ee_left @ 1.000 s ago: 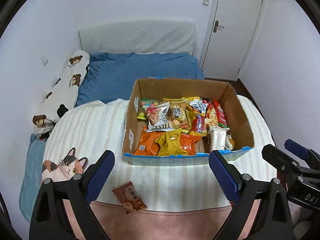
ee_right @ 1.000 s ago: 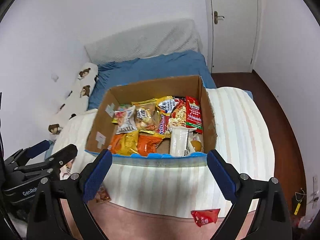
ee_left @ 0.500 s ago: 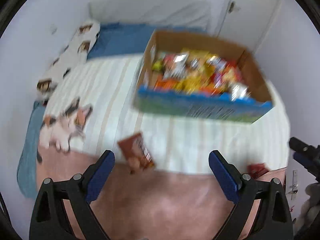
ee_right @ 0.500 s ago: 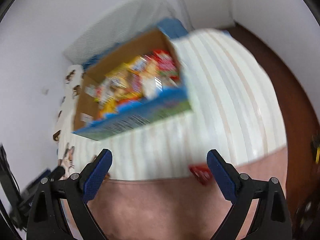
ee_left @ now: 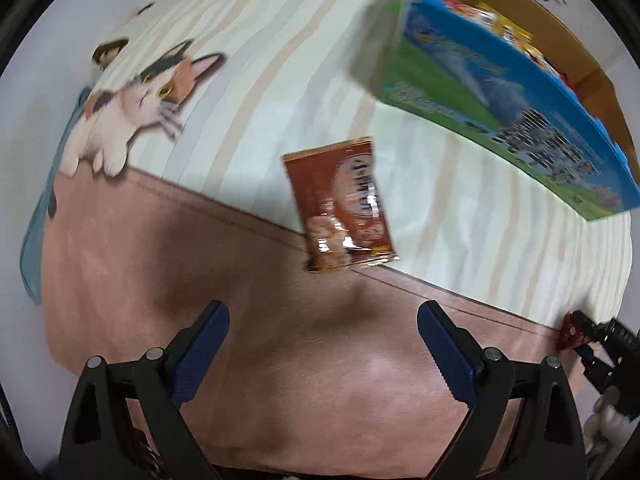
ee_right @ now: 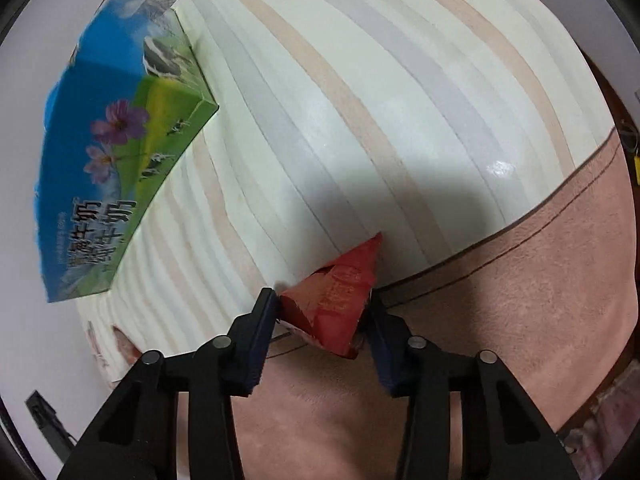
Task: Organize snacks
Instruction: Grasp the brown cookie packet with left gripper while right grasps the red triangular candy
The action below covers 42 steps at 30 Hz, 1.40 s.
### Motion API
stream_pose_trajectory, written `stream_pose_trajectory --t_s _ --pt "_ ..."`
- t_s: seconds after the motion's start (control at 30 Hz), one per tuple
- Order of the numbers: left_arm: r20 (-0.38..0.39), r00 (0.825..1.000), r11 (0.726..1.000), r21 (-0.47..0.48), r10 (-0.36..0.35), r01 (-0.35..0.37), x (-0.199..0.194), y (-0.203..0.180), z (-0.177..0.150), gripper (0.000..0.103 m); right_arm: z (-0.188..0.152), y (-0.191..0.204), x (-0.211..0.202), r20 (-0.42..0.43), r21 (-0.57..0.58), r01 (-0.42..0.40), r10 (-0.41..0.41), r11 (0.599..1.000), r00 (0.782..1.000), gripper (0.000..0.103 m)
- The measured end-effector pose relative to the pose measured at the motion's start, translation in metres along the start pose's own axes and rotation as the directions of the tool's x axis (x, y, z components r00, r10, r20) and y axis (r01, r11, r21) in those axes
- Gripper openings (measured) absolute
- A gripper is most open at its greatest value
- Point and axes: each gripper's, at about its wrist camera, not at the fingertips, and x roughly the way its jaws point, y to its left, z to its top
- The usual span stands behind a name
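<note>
A brown snack packet (ee_left: 342,210) lies on the bed where the striped sheet meets the pink blanket, just ahead of my open, empty left gripper (ee_left: 322,328). A red snack packet (ee_right: 334,300) sits between the fingers of my right gripper (ee_right: 324,308), which is closed on it at the same seam. The red packet and the right gripper also show at the right edge of the left wrist view (ee_left: 572,330). The cardboard snack box (ee_left: 500,84), printed blue and green outside, holds several packets; it also shows in the right wrist view (ee_right: 116,160).
The bed carries a striped sheet (ee_right: 360,100) with a cat print (ee_left: 136,100) and a pink blanket (ee_left: 280,380) toward me. A white wall runs along the left. Dark floor shows past the bed's right edge (ee_right: 624,92).
Both grippers dropped from a high view of the box to just above the bed. The right gripper closed on the red packet. The left gripper stays open, now near the brown packet.
</note>
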Motion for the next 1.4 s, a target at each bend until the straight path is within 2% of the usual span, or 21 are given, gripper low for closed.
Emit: stream_pose_trajectory --t_s 0.13,0.3,0.33,0.43,0.5,0.57,0.6,0.67,0.7,0.73,0.87,0.97,1.03,1.1,1.2,1.3,1.4 --pt "-0.018 0.998 0.993 -0.102 -0.057 0.055 0.003 0.027 0.009 0.096 -0.016 0.038 0.004 -0.022 -0.155 -0.004 0.0 0.988 1.0 0.043" --pt "-0.088 0.981 0.966 -0.209 -0.172 0.151 0.027 0.043 0.032 0.096 -0.047 0.095 0.029 -0.083 -0.377 0.03 -0.065 0.926 0.994 0.043" --pt "-0.094 0.975 0.956 -0.235 -0.201 0.174 0.035 0.043 0.04 0.096 -0.052 0.102 0.035 -0.093 -0.401 0.035 -0.079 0.915 0.993 0.043" --pt "-0.122 0.969 0.953 -0.243 -0.216 0.182 0.054 0.037 0.057 0.096 -0.059 0.115 0.049 -0.114 -0.437 0.052 -0.113 0.898 0.987 0.043" --pt "-0.143 0.97 0.964 -0.212 -0.195 0.162 0.065 0.027 0.066 0.096 -0.064 0.122 0.056 -0.112 -0.457 0.075 -0.142 0.886 0.984 0.043" --pt "-0.131 0.976 0.975 -0.16 -0.173 0.152 0.071 0.015 0.072 0.096 -0.065 0.126 0.06 -0.119 -0.454 0.082 -0.152 0.887 0.981 0.045" --pt "-0.119 0.981 0.981 -0.133 -0.155 0.139 0.071 0.01 0.074 0.092 -0.065 0.126 0.062 -0.126 -0.442 0.081 -0.151 0.893 0.98 0.045" --pt "-0.093 0.991 0.994 -0.057 -0.098 0.093 0.068 -0.003 0.073 0.074 -0.064 0.127 0.064 -0.14 -0.436 0.079 -0.154 0.897 0.978 0.045" --pt "-0.073 0.995 0.998 -0.003 -0.068 0.068 0.065 -0.012 0.069 0.059 -0.064 0.126 0.064 -0.145 -0.427 0.071 -0.146 0.901 0.978 0.045" --pt "-0.065 0.996 0.998 0.026 -0.057 0.058 0.063 -0.017 0.066 0.056 -0.064 0.125 0.063 -0.15 -0.423 0.063 -0.138 0.904 0.979 0.045" --pt "-0.075 0.996 0.989 0.137 -0.045 0.055 0.06 -0.042 0.04 0.055 -0.065 0.115 0.058 -0.152 -0.427 0.042 -0.118 0.903 0.981 0.043" --pt "-0.099 0.994 0.975 0.212 -0.039 0.06 0.058 -0.062 0.011 0.055 -0.073 0.115 0.056 -0.17 -0.477 0.039 -0.135 0.878 0.976 0.043" --pt "-0.115 0.993 0.964 0.258 -0.032 0.061 0.057 -0.073 -0.009 0.055 -0.085 0.119 0.057 -0.204 -0.525 0.029 -0.159 0.851 0.966 0.043" --pt "-0.144 0.989 0.951 0.301 -0.025 0.068 0.057 -0.085 -0.031 0.055 -0.1 0.12 0.059 -0.241 -0.59 0.027 -0.208 0.807 0.948 0.043" --pt "-0.166 0.986 0.941 0.333 -0.013 0.068 0.059 -0.097 -0.051 0.055 -0.112 0.117 0.061 -0.25 -0.64 0.042 -0.26 0.767 0.932 0.043" --pt "-0.163 0.987 0.932 0.358 0.011 0.049 0.064 -0.108 -0.07 0.056 -0.114 0.111 0.065 -0.26 -0.627 0.045 -0.264 0.777 0.929 0.043" --pt "-0.191 0.981 0.93 0.364 0.018 0.054 0.07 -0.121 -0.073 0.058 -0.113 0.113 0.072 -0.28 -0.578 0.039 -0.243 0.815 0.929 0.046"
